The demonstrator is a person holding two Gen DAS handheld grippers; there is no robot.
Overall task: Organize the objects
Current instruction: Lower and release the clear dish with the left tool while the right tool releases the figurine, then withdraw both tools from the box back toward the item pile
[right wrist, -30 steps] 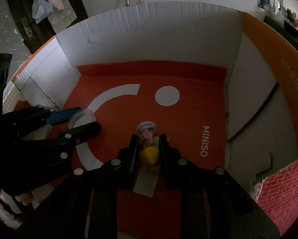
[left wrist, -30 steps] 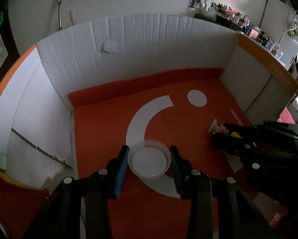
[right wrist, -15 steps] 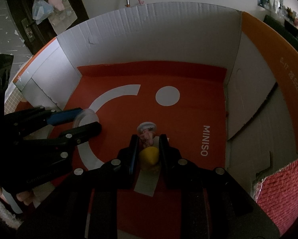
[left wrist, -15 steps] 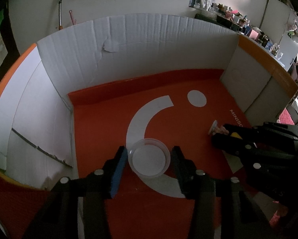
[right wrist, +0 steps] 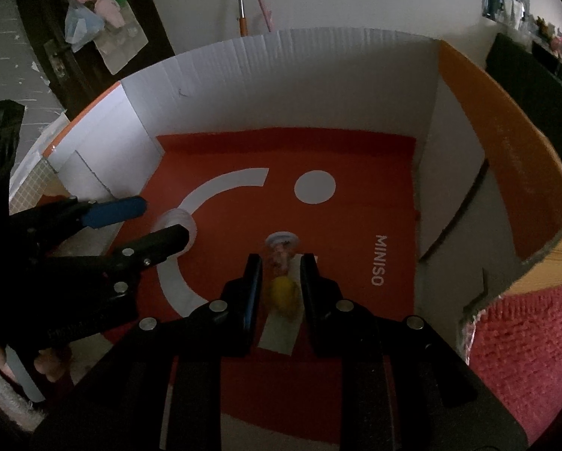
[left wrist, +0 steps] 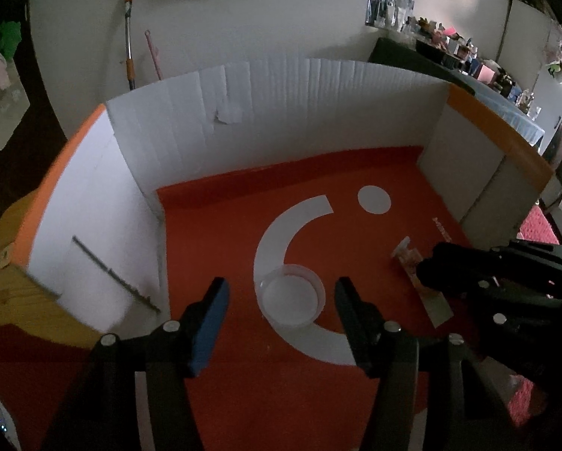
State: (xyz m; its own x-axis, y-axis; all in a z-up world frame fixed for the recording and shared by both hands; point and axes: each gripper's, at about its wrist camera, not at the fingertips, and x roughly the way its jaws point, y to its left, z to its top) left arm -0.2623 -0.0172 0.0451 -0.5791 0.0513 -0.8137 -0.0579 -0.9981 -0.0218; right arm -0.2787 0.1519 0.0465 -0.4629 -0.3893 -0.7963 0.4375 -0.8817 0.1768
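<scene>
A clear plastic cup (left wrist: 291,297) stands on the orange floor of the cardboard box (left wrist: 281,120). My left gripper (left wrist: 281,300) is open, its jaws wide apart on either side of the cup and not touching it. The cup also shows in the right wrist view (right wrist: 175,221) behind the left gripper (right wrist: 156,221). My right gripper (right wrist: 279,267) has its jaws slightly parted around a small figurine with a yellow part (right wrist: 282,285) lying on the box floor. The figurine (left wrist: 406,253) and right gripper (left wrist: 431,270) show at the right in the left wrist view.
The box has white inner walls (right wrist: 281,86) and an orange right flap (right wrist: 506,165). A white paper slip (right wrist: 279,332) lies under the figurine. A red textured mat (right wrist: 525,357) lies outside the box at the right. A broom handle (left wrist: 129,37) leans on the far wall.
My left gripper has opened wide, let go of the cup and pulled back and up. My right gripper's jaws have parted slightly around the figurine.
</scene>
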